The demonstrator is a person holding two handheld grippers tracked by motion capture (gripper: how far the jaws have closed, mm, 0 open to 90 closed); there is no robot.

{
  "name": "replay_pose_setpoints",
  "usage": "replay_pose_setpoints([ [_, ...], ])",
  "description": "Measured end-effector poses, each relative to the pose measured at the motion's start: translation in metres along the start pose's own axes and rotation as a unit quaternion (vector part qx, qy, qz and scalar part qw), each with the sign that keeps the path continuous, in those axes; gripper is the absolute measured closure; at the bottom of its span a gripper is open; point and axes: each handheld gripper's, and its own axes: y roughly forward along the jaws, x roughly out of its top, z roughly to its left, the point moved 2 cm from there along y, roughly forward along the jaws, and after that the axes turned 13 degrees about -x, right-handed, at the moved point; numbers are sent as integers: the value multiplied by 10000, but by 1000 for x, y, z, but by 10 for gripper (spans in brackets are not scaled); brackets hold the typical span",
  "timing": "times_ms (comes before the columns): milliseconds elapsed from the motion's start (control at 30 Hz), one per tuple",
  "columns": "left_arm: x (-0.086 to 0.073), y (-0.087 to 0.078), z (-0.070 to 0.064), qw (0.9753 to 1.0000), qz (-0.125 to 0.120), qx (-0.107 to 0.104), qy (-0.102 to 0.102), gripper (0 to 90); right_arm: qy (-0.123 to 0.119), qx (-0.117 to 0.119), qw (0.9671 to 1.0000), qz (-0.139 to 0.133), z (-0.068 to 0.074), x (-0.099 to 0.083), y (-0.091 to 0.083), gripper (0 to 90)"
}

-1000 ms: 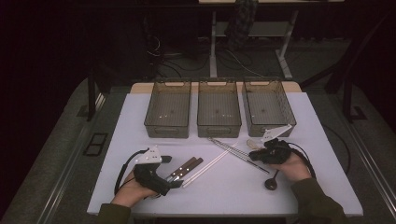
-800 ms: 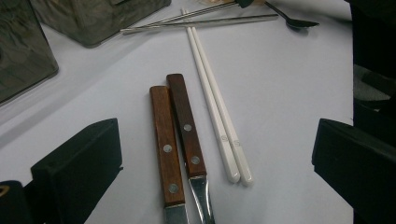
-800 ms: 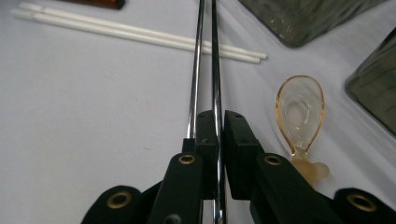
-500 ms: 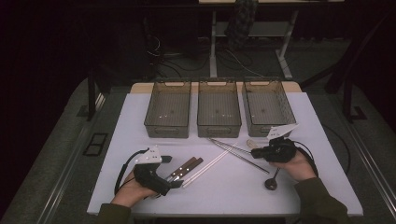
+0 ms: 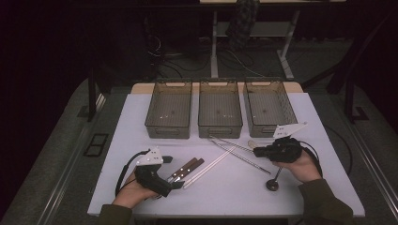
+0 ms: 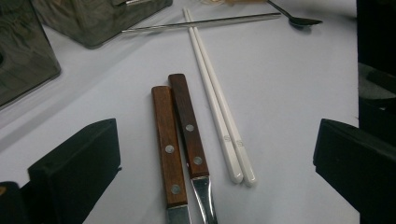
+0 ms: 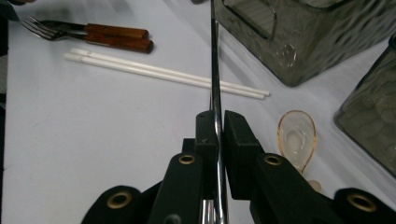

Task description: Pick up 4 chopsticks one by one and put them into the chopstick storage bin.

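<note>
Item: white chopsticks (image 6: pixel 219 116), pair, each stamped near the thick end with a small mark I read as "S"; lying on the table (image 5: pixel 141 117) just beside two wooden-handled utensils (image 6: pixel 180 140).

Item: metal chopsticks (image 7: pixel 215 70), thin steel rods, no writing I can read. My right gripper (image 7: pixel 216 122) is clamped narrowly on them in front of the middle bin (image 5: pixel 219 115).

Item: my left gripper (image 5: pixel 176 183), jaws spread wide, holding nothing, straddling the wooden handles.

Item: clear spoon (image 7: pixel 297 137), beside the right jaws.
</note>
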Motion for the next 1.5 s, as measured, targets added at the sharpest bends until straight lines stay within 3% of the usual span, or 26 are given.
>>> replay_pose_setpoints([
  [500,-3,0,2,9999,67,57,90,0,140,107,9989,-425,6,15,-11,847],
  [833,-4,1,4,9999,72,47,96,0,253,-45,9977,-622,7,30,-14,847],
  [1100,-4,0,4,10000,20,63,72,0,337,-106,9972,-661,7,39,-11,847],
  [1500,-3,-1,3,9999,-29,72,73,0,365,-201,9967,-702,11,68,4,847],
])
